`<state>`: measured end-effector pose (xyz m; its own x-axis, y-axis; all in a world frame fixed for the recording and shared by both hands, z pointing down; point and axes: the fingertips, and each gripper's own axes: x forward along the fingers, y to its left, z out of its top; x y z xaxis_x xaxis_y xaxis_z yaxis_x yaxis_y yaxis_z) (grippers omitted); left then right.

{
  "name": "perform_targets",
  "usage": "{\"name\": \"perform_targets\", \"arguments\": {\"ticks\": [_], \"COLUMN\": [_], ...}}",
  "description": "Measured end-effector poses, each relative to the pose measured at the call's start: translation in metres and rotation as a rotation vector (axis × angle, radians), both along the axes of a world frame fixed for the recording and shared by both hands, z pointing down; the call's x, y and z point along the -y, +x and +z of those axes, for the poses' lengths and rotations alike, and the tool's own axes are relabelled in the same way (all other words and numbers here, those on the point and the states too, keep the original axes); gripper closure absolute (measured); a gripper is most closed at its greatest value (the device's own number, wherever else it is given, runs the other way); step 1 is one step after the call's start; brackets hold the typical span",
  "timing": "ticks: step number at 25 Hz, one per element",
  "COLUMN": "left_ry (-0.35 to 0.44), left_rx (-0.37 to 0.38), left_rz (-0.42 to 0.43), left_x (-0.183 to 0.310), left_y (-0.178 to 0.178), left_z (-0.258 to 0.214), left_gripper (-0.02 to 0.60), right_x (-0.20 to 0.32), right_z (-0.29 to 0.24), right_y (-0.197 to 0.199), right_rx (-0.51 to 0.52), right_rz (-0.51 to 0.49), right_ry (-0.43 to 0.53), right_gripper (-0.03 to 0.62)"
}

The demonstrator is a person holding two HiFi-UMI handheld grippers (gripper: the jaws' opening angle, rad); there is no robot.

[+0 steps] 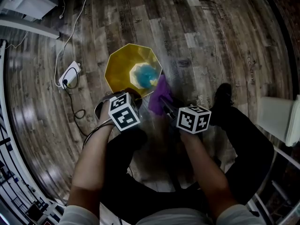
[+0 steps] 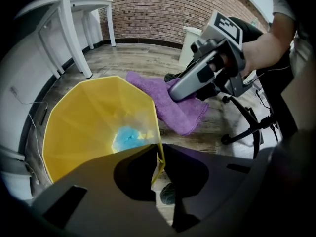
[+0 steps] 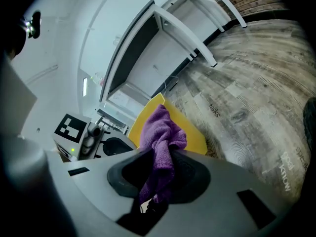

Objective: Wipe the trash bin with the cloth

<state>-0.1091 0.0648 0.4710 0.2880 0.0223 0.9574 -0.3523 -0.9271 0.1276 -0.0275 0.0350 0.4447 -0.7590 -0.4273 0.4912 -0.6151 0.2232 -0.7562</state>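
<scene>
A yellow bin (image 1: 123, 67) stood upright on the wooden floor (image 1: 211, 41), its mouth open to the head view, with something light blue (image 1: 145, 75) lying at its bottom. The left claw (image 2: 157, 154) pointed steeply down at the near edge of the bin, and its jaws were closed on the thin yellow rim, which ran up between them in the left gripper view. The right claw (image 3: 157, 167) was clamped on a purple cloth (image 3: 160, 132). The cloth bunched out in front of the jaws and a shorter end hung down behind them. In the head view the cloth sat just beside the bin's right-hand rim, outside it; whether it touched the wall could not be told.

A white plug box (image 1: 69, 74) with cables lay on the floor to the left of the bin, well apart from it. White tables (image 2: 64, 14) stood beyond the bin, before a brick wall (image 2: 163, 9).
</scene>
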Motion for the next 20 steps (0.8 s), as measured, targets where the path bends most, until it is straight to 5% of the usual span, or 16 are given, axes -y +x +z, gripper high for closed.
{"name": "perform_targets", "arguments": {"ticks": [20], "left_ry": [0.004], "left_rx": [-0.011], "left_rz": [0.01], "left_x": [-0.003], "left_y": [0.002], "left_z": [-0.002], "left_gripper": [0.549], "right_x": [0.009], "right_z": [0.094], "right_y": [-0.01], "right_rx": [-0.117], "right_rz": [-0.086], "right_ry": [-0.093], "right_gripper": [0.505]}}
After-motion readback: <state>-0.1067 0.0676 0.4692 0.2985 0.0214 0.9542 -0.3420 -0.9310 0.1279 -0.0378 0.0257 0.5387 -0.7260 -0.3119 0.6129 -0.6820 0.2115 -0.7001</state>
